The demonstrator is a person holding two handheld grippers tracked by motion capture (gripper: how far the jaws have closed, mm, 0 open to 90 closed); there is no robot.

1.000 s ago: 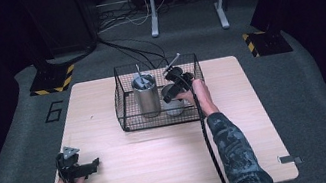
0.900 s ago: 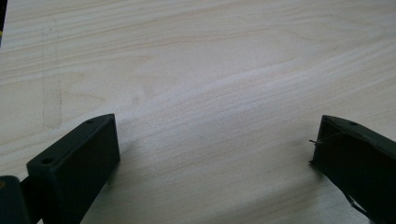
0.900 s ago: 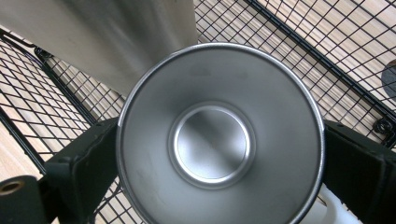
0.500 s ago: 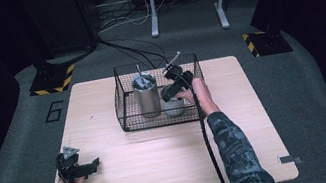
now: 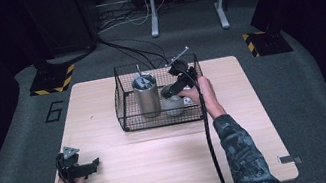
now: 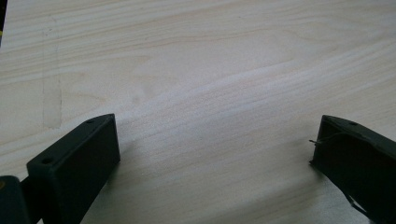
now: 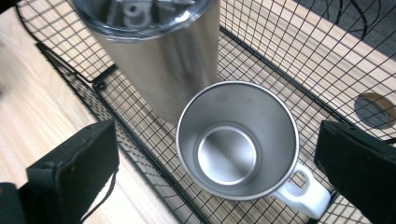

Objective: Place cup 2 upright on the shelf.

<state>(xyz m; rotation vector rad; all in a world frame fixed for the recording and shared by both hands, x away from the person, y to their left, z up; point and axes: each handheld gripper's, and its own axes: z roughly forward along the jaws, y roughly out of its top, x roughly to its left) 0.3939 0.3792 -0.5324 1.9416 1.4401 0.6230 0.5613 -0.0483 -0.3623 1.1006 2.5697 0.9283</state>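
Wooden table (image 5: 163, 162), wire basket (image 5: 126, 113) at frame center. Right gripper (image 7: 215, 154), jaws spread, hasn't shifted, hovering over steel mug (image 7: 238, 140) beside tumbler (image 7: 159, 56); grasp pending. Left gripper (image 6: 215, 154) spread, idle lower left.

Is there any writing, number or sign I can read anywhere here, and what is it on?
"6" – a large dark numeral on the grey floor left of the table.
Yellow-and-black hazard stripes, no words, on the two floor plates beside the table's far corners.
The tumbler and the mug in the basket show no lettering; marks on the tumbler's clear lid are too blurred to read.
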